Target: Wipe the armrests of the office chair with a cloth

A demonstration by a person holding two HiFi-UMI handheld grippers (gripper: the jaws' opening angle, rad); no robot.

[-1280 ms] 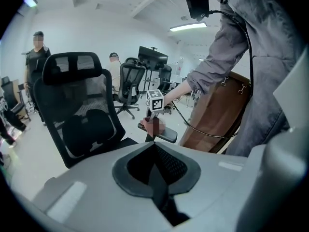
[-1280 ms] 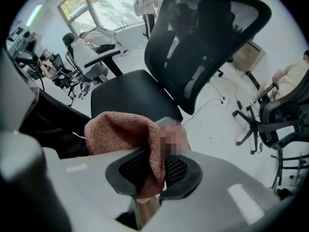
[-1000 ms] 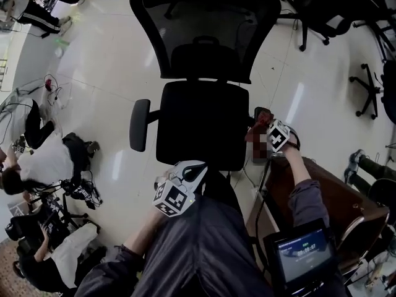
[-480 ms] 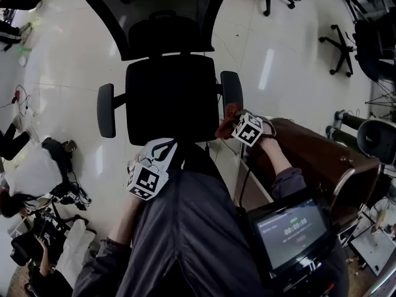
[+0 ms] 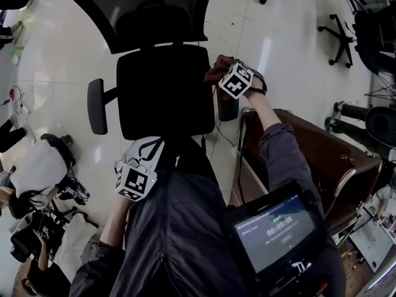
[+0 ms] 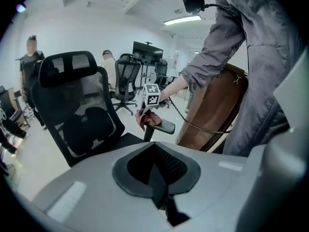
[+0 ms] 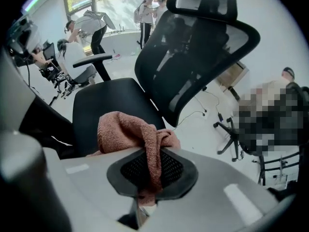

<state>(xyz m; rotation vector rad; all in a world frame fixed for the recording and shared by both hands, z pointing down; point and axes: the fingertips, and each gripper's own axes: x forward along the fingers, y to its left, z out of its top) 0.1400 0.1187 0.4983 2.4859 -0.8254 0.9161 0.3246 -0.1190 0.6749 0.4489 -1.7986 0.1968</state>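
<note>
"The cloth had travelled from the front of the right armrest to its back end."

"So one stroke looked done. What held it?"

"The right gripper, clamped tight on a fold, the rest bunched ahead of its jaws. The left gripper was closed and empty by the seat. The left armrest was probably next."

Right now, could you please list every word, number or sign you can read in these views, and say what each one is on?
No text reads clearly.
Screen in front of the person: a timer-like row of digits and smaller lines, too blurred to read.
Marker cube and second cube: black-and-white squares only, no letters.
Chair: no label shows.
</note>
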